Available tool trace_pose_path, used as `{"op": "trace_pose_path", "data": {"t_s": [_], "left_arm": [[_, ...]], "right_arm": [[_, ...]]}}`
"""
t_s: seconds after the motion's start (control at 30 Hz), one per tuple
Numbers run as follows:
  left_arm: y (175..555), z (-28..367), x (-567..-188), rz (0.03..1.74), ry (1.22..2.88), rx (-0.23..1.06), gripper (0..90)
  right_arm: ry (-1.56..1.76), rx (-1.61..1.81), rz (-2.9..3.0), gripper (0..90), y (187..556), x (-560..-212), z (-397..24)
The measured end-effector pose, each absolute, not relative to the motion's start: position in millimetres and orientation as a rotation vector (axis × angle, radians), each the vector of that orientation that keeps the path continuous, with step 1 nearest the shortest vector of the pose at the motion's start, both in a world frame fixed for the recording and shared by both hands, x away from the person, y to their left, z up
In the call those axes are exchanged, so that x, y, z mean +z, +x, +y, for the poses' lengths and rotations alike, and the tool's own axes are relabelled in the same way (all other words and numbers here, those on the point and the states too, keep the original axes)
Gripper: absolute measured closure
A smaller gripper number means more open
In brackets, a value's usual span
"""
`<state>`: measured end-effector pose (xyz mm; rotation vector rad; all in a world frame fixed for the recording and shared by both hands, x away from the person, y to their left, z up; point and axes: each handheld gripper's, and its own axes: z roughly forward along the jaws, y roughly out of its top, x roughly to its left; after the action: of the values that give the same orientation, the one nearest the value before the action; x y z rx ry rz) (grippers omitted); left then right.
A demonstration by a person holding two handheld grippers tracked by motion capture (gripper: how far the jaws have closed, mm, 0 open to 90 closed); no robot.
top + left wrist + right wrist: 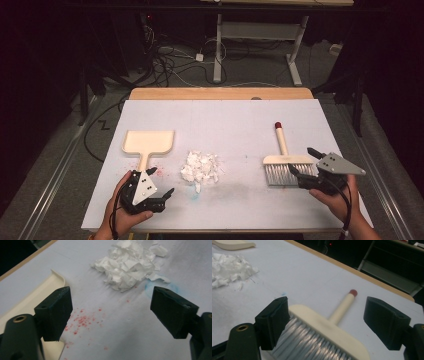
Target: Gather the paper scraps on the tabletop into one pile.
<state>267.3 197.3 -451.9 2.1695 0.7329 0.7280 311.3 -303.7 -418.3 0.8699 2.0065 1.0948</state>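
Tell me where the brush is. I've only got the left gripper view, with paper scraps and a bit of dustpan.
Observer: The brush lies on the right side of the table, bristles toward the person and handle pointing away.
Operator: Is the right gripper on it?
Observer: The right gripper has its jaws open on either side of the brush head, not clamped.
Operator: How does the dustpan lie?
Observer: The dustpan lies flat to the left of the scraps, and its handle points back toward the left gripper.
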Motion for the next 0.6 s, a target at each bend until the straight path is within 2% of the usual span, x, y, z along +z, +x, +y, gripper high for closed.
{"op": "trace_pose_path", "data": {"t_s": [0.3, 0.6], "left_arm": [[266, 191, -453, 0.705, 2.190, 0.741, 16.9], [267, 193, -454, 0.735, 2.180, 0.748, 16.9]], "right_arm": [[0.846, 1.066, 1.991, 19.1, 296, -425, -299], [0.840, 1.079, 2.012, 18.2, 298, -427, -298]]}}
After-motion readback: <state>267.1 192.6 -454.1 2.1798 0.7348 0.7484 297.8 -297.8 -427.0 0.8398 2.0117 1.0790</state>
